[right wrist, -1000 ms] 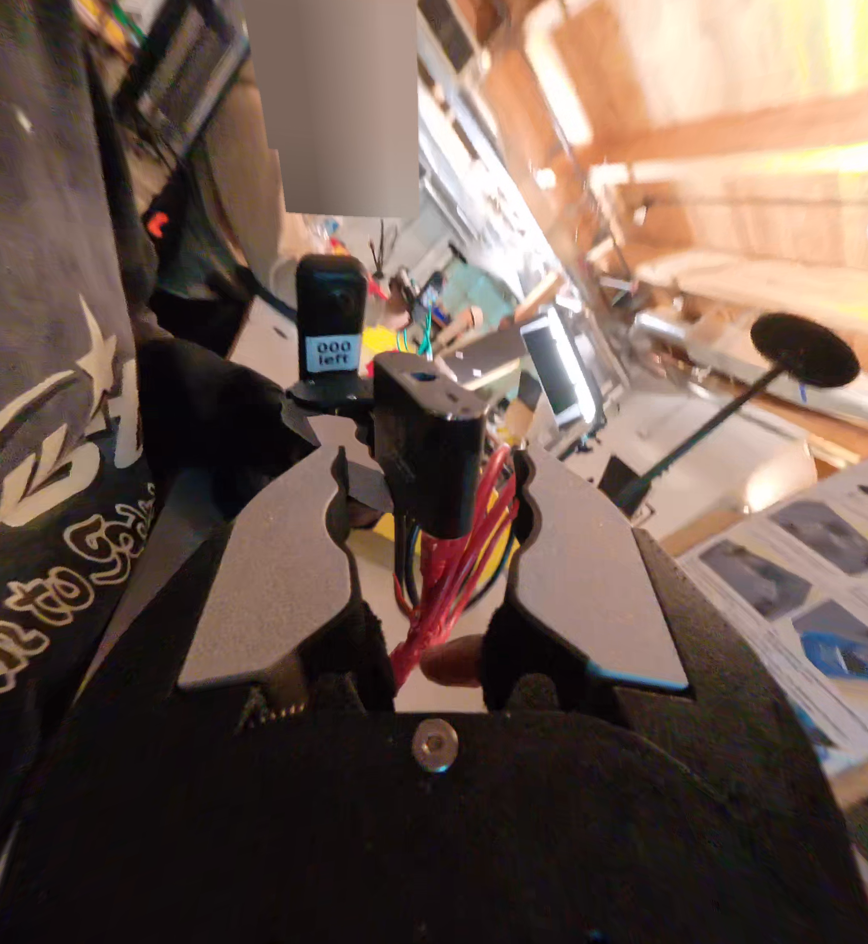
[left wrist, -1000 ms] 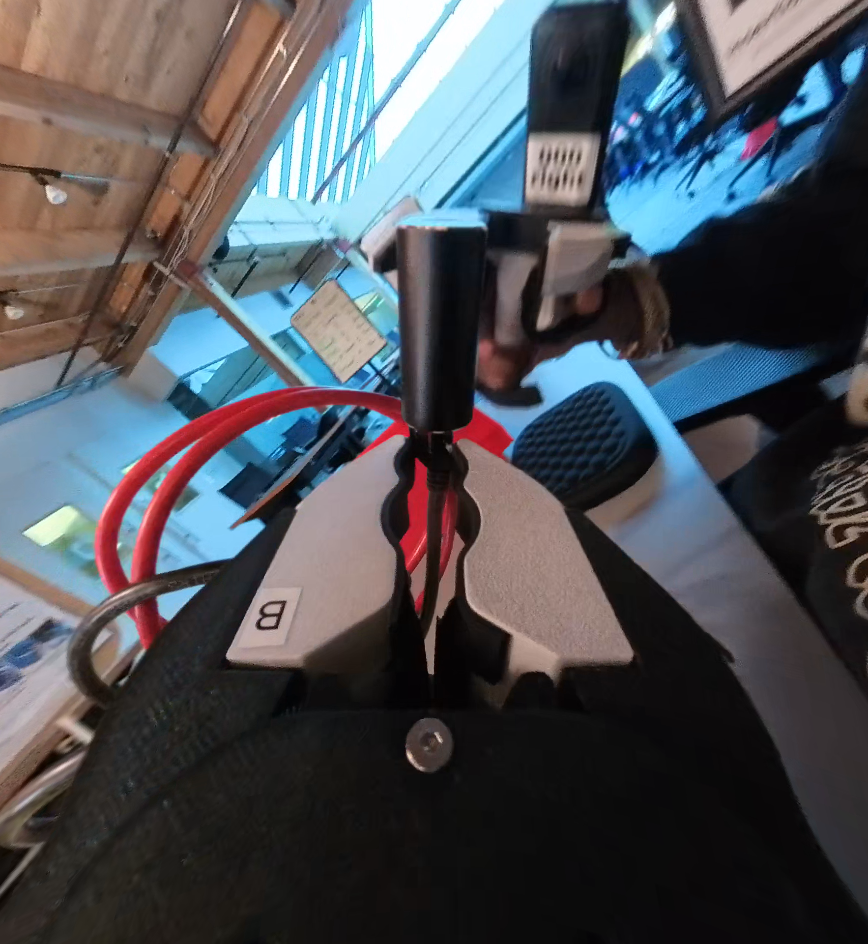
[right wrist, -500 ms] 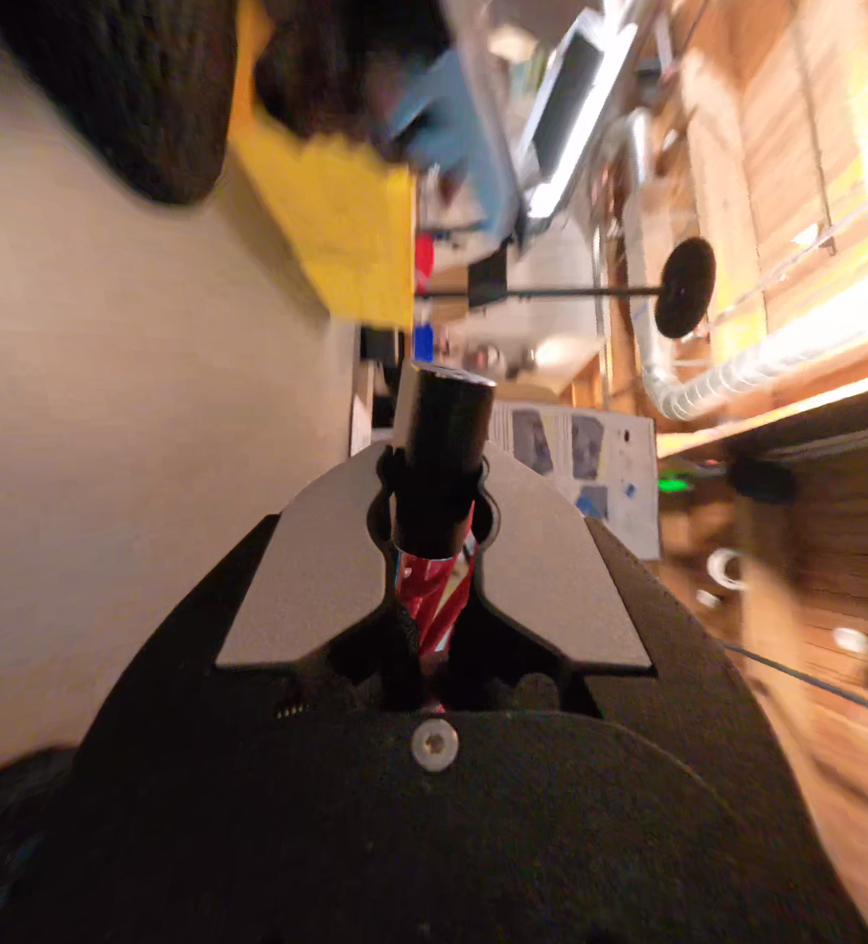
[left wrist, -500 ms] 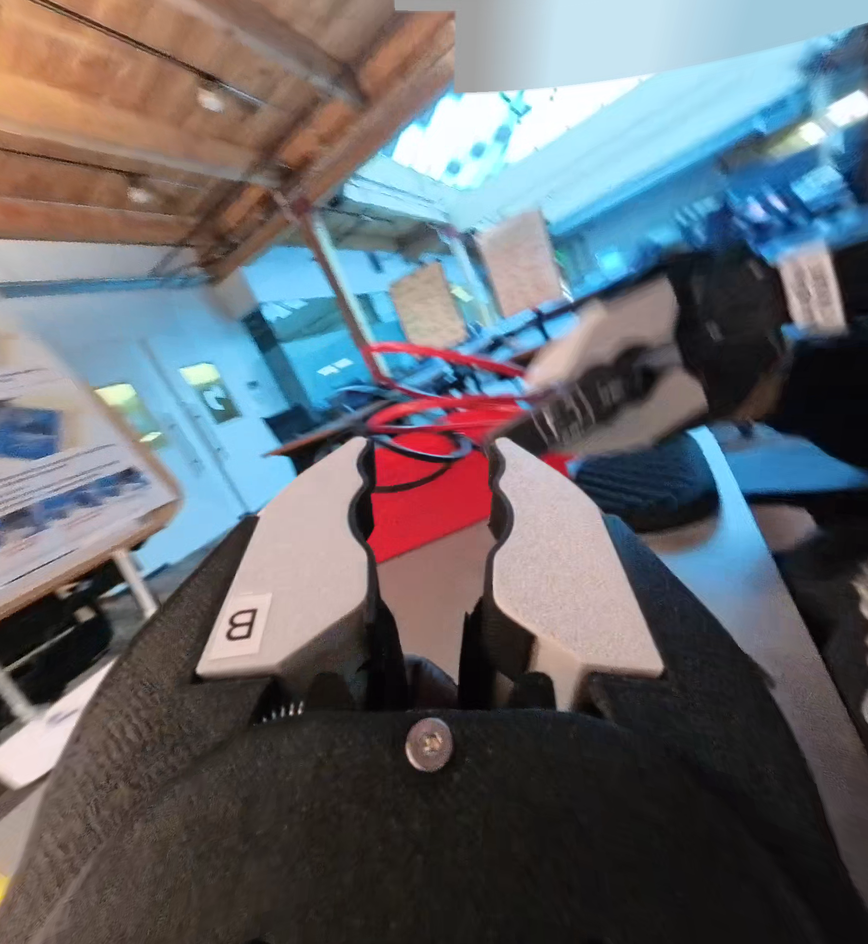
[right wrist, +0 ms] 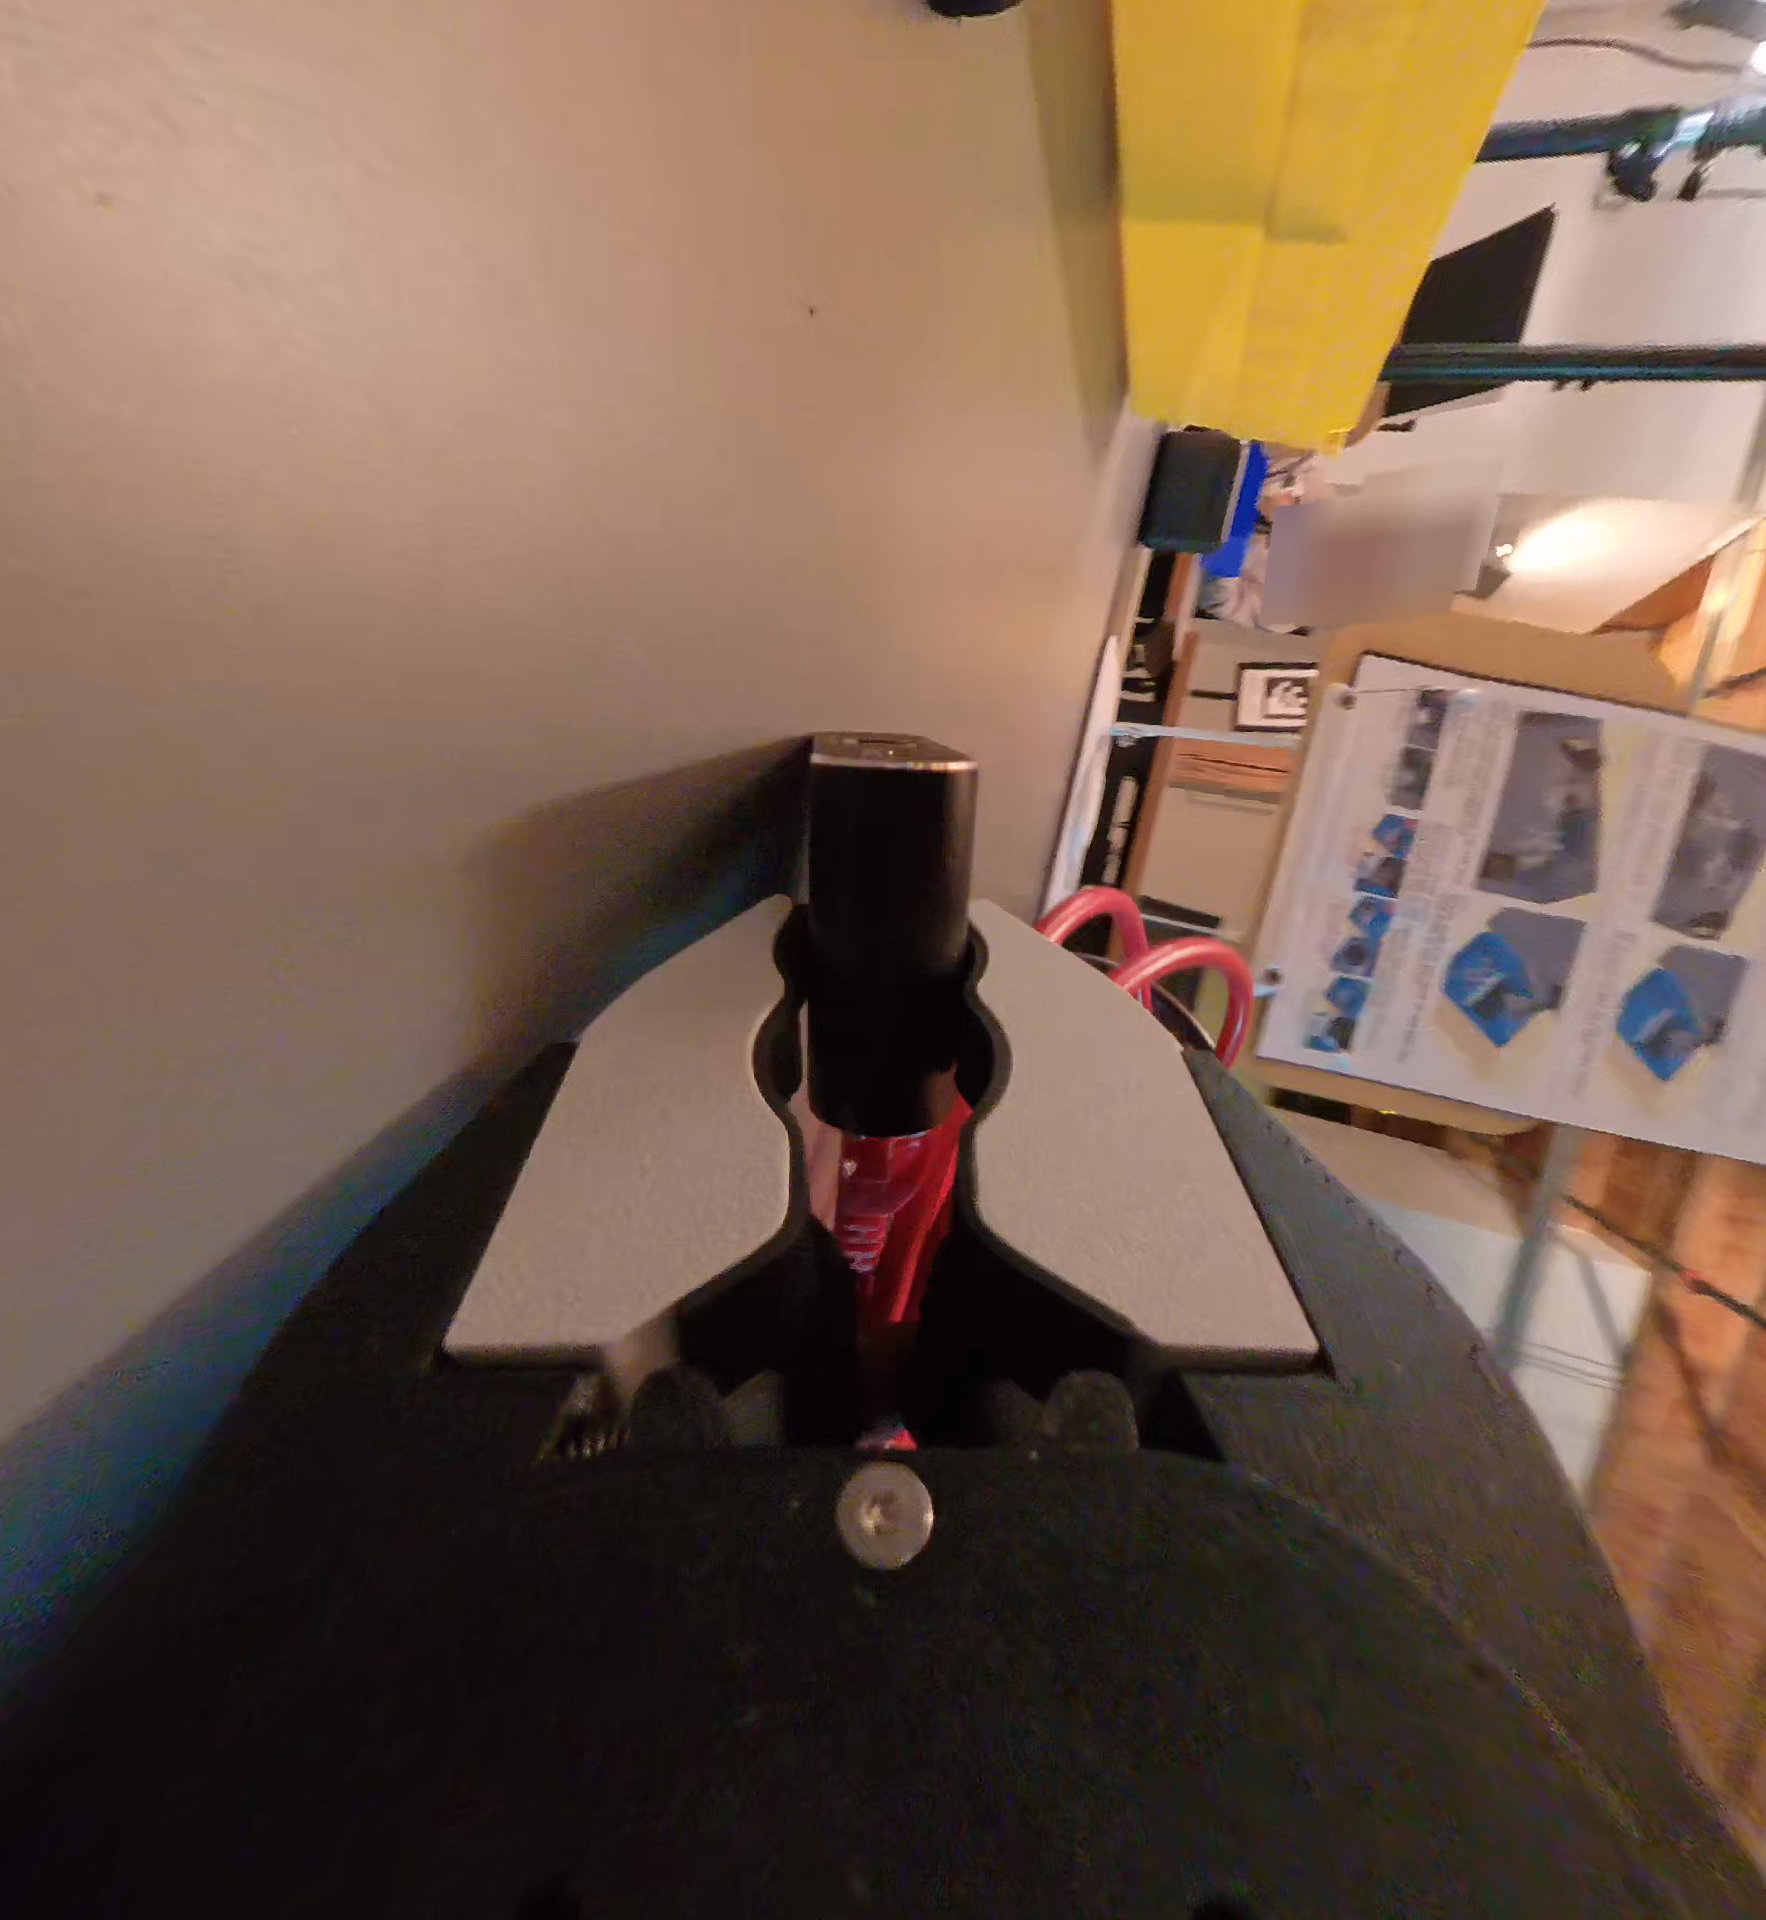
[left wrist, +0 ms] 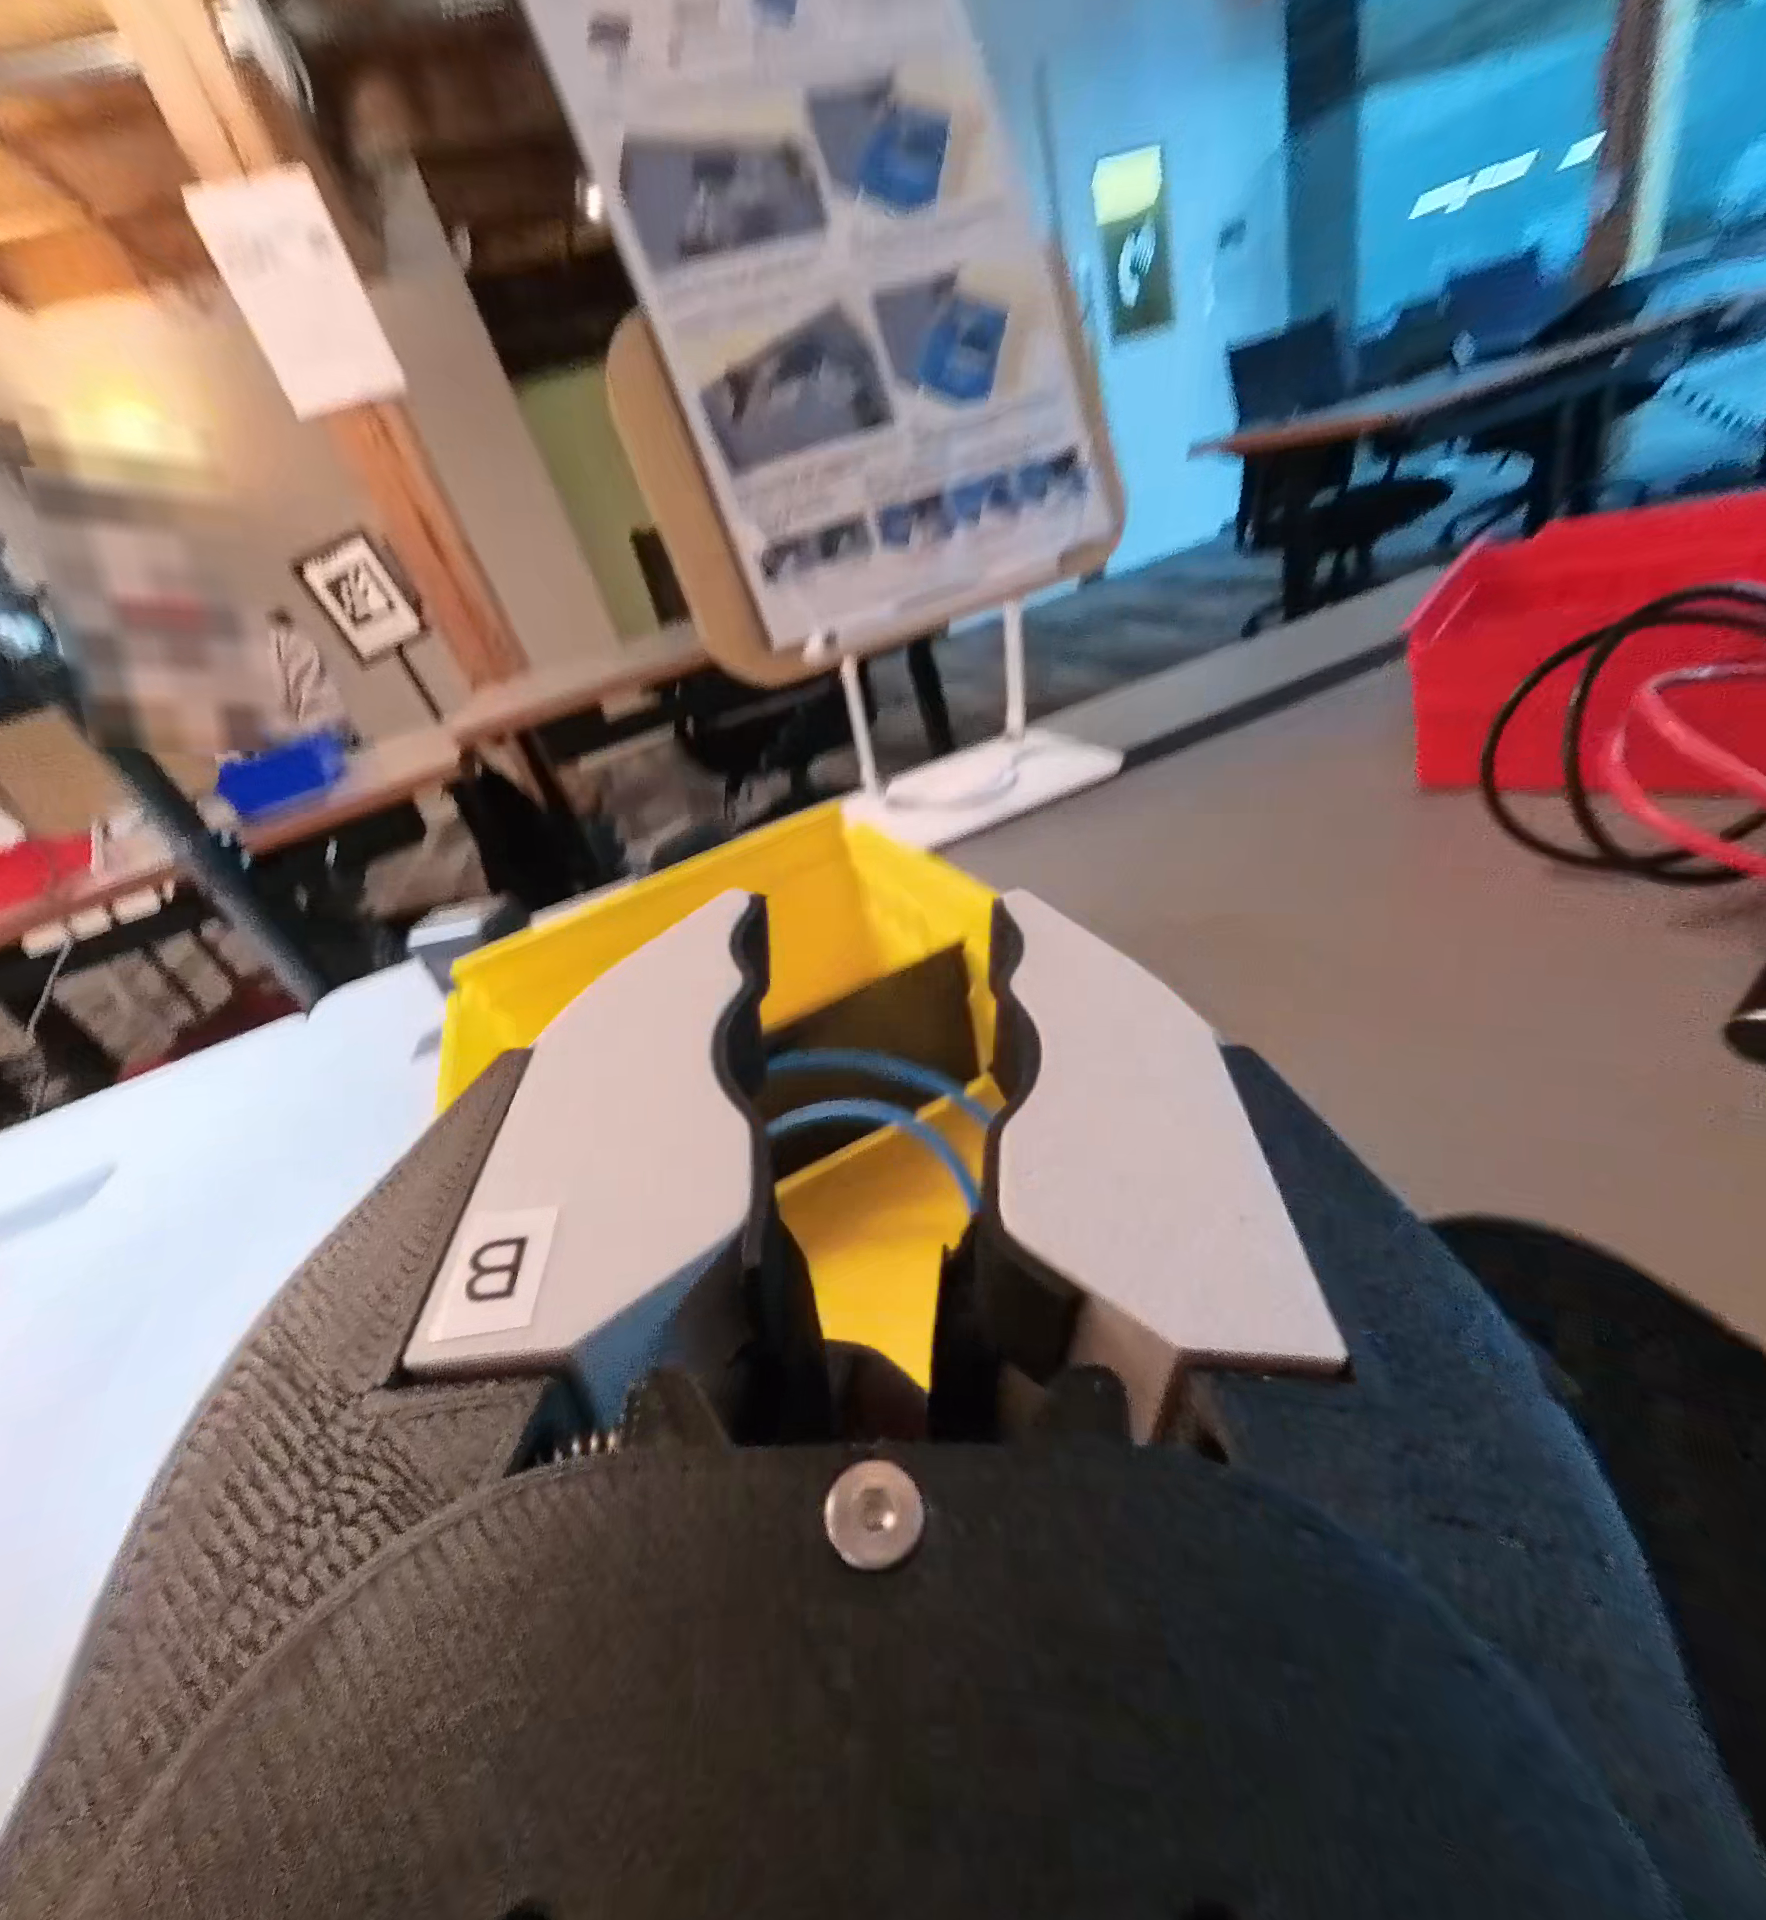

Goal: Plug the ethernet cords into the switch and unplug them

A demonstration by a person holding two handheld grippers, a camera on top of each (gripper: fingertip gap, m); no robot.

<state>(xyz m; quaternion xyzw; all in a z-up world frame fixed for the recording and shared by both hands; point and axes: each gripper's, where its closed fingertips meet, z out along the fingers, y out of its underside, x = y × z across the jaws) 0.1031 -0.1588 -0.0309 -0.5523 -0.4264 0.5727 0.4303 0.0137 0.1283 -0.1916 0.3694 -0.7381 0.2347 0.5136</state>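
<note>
While the left tongs (left wrist: 874, 1039) gape empty, the right tongs (right wrist: 884, 997) clamp the black switch (right wrist: 884, 914) — red cords (right wrist: 884, 1216) behind

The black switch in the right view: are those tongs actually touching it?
Touching. The right wrist view shows the right tongs shut on the black switch, both grey fingers pressed against its sides.

Big room with a grey table top (left wrist: 1326, 997). Poster board (left wrist: 858, 312) on a white stand behind it. More long desks (left wrist: 1481, 405) by blue walls on the right. Warm wood beams (left wrist: 17, 208) up on the left.
</note>
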